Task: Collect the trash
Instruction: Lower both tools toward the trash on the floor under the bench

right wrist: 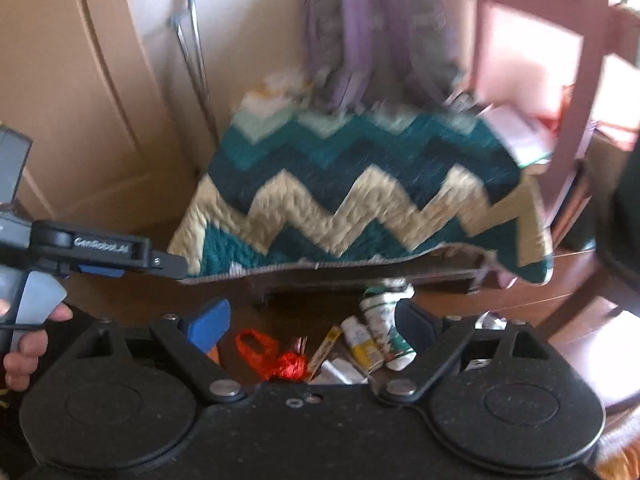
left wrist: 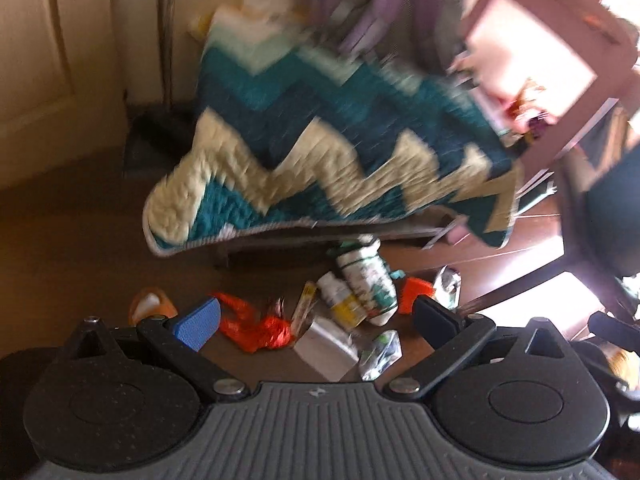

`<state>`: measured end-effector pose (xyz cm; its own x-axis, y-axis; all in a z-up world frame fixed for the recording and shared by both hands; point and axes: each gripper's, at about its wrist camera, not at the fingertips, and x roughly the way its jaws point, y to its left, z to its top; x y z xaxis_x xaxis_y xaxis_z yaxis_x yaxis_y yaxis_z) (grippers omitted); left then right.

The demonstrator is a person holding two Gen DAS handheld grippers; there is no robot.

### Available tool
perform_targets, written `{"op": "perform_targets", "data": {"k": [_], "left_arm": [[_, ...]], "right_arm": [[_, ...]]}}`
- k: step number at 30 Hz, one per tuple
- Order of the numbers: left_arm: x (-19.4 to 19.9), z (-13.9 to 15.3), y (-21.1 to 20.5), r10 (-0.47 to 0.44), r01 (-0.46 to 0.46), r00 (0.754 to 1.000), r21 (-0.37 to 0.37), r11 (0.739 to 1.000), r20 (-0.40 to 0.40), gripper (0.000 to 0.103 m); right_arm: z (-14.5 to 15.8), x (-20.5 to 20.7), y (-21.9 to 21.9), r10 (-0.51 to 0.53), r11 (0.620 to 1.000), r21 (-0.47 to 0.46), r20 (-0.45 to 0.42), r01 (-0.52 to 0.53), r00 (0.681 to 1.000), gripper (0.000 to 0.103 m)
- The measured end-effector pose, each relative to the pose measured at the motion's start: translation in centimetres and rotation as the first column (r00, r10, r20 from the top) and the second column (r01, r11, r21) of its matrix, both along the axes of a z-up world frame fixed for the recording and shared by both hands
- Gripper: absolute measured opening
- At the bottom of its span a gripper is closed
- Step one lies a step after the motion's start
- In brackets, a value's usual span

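Both grippers, left (left wrist: 316, 320) and right (right wrist: 310, 322), gape wide and empty above scattered floor trash (blurred): a crumpled red plastic bag (left wrist: 260, 322), a yellow-labelled white bottle (left wrist: 342, 300), then, farther off, a teal-and-cream zigzag quilted blanket (left wrist: 320, 152).

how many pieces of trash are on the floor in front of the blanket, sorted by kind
Counted from the left wrist view; blur makes this approximate.
Orange-red plastic bag: 1
Bottles, one yellow-labelled, one green-and-white: 2
Silvery foil wrappers: 2
Narrow stick packet: 1
White flat packet: 1
Orange pieces: 2
Total: 9
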<state>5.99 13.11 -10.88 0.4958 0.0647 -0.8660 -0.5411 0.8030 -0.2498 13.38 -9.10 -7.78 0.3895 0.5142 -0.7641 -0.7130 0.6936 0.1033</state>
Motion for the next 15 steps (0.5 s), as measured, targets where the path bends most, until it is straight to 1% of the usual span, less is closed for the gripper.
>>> {"op": "perform_targets", "data": {"k": [2,5,6,7,9,11,12,13,15], "left_arm": [[1.2,-2.9,1.4,0.023,-0.024,0.998,-0.02,1.0,-0.051,0.103],[3.5,-7.7,2.9,0.009,-0.019,0.992,-0.078,0.997,-0.123,0.103],[4.3,-9.4,3.4,0.002,-0.017,0.99,-0.102,0.995,-0.143,0.103],[5.0,-10.8,3.7,-0.01,-0.008,0.987,-0.111,0.994,-0.161,0.103],[6.8,-13.6,4.5,-0.048,0.028,0.978,-0.098,0.995,-0.205,0.103],[8.5,-16.6,5.2,-0.089,0.069,0.961,-0.083,0.994,-0.263,0.103],[9.2,-18.0,5.5,-0.103,0.09,0.951,-0.058,0.994,-0.291,0.103],[10.1,-19.6,5.7,-0.124,0.122,0.936,-0.026,0.992,-0.33,0.103],[11.4,-22.2,5.8,-0.184,0.195,0.91,-0.01,0.981,-0.371,0.103]], "right_arm": [[-2.6,1.7,2.1,0.045,0.999,-0.021,-0.041,-0.046,0.998,0.089],[-7.1,4.2,4.4,0.078,0.995,-0.065,-0.034,-0.08,0.996,0.088],[-9.0,5.3,5.5,0.094,0.99,-0.099,-0.064,-0.1,0.993,0.088],[-10.4,6.1,6.1,0.109,0.986,-0.119,-0.1,-0.12,0.989,0.088],[-13.7,7.5,7.6,0.138,0.973,-0.165,-0.14,-0.161,0.98,0.088],[-16.7,8.2,9.0,0.192,0.953,-0.203,-0.174,-0.226,0.966,0.087],[-18.4,8.6,9.6,0.205,0.942,-0.227,-0.189,-0.246,0.96,0.087],[-20.1,8.9,10.3,0.221,0.928,-0.256,-0.212,-0.272,0.952,0.087],[-23.1,9.2,11.2,0.282,0.888,-0.294,-0.257,-0.352,0.924,0.087]]}}
